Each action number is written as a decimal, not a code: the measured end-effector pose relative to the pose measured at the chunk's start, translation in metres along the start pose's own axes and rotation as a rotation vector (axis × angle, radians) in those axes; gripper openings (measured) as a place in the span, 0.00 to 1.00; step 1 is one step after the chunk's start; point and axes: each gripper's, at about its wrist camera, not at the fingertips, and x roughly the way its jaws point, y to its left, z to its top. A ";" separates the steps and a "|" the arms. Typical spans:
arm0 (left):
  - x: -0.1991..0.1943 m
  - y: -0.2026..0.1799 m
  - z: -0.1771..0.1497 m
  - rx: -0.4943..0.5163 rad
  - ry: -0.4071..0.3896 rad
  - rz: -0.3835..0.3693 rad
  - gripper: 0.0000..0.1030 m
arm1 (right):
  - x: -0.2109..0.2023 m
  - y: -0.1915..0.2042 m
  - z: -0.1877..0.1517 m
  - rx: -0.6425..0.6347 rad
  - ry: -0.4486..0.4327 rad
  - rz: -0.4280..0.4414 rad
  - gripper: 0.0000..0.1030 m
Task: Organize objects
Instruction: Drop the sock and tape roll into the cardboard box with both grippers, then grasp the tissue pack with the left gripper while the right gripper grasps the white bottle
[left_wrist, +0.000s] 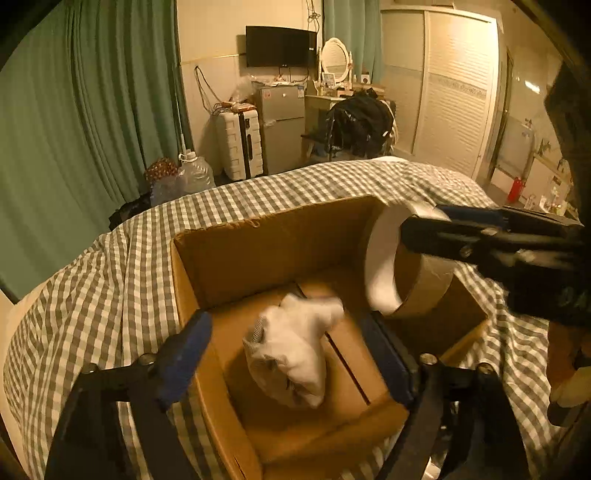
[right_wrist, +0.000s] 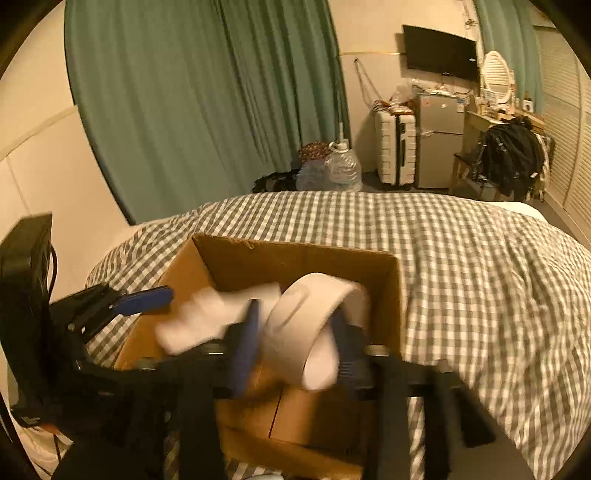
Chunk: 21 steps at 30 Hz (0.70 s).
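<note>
We hold the tape roll (right_wrist: 314, 328) clenched in our right hand-held gripper (right_wrist: 295, 347) above the cardboard box (left_wrist: 236, 258) at lower centre; our left hand-held gripper (left_wrist: 291, 354) gapes over the white cloth (left_wrist: 291, 354) inside; next, likely, lower and release.

Your left gripper (left_wrist: 291, 354): black frame, two blue fingers (left_wrist: 184, 354), broad and flat with rounded tips. Round silver screw heads sit at the finger bases, on the black crossbar nearest the cardboard box (left_wrist: 236, 258). Black struts run back from that bar toward the lens.

Your right gripper (right_wrist: 295, 343): same build, black body, blue fingers (right_wrist: 245, 350) with ribbed inner faces, silver screw heads on the crossbar at the box's near wall. Blurred, so fine markings are unreadable.

From the right wrist view, a black boxy housing sits left of the box behind the left gripper, with a thin black cable looping down its side.
</note>
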 end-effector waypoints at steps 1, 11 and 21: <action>-0.004 0.000 -0.001 -0.006 0.000 0.005 0.85 | -0.006 -0.001 0.000 0.009 -0.013 0.003 0.53; -0.045 0.008 -0.028 -0.054 -0.023 0.054 0.86 | -0.060 0.008 -0.019 0.022 -0.078 -0.049 0.58; -0.067 -0.028 -0.067 -0.008 -0.002 0.034 0.86 | -0.070 0.010 -0.099 0.048 0.061 -0.145 0.59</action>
